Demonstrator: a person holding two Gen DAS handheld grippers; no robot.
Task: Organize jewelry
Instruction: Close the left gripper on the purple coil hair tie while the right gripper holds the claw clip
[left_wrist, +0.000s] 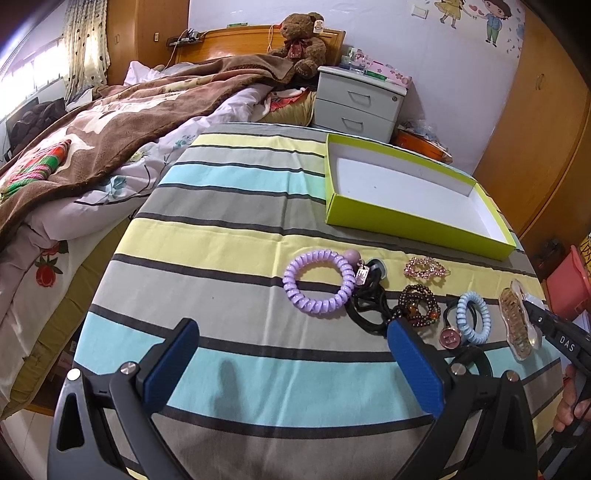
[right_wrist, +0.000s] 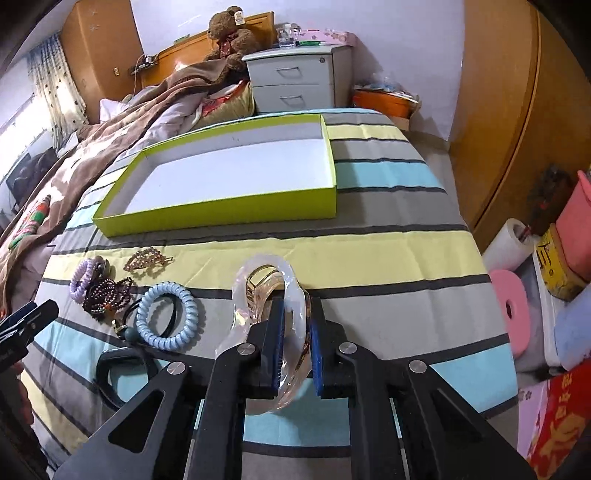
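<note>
My right gripper (right_wrist: 295, 306) is shut on a clear hair claw with a gold inner clip (right_wrist: 258, 280), tilted just above the striped cloth. In the left wrist view that claw (left_wrist: 517, 325) is at the far right, in the right gripper (left_wrist: 532, 310). My left gripper (left_wrist: 293, 326) stands wide open and holds nothing, just short of a purple coil hair tie (left_wrist: 317, 280). Between the two lie black hair ties (left_wrist: 365, 306), a dark bead bracelet (left_wrist: 417, 306), a pink rhinestone clip (left_wrist: 424, 266) and a blue coil tie (left_wrist: 474, 317). A lime-green box (right_wrist: 221, 216) with a white inside sits behind them.
The striped cloth (right_wrist: 388, 258) covers a rounded surface that drops off at the right. A bed with a brown blanket (left_wrist: 110, 125) lies to the left and a white nightstand (left_wrist: 358, 99) behind. Paper rolls (right_wrist: 511, 306) and bins stand low on the right. A black buckle-like piece (right_wrist: 118, 373) lies near the front.
</note>
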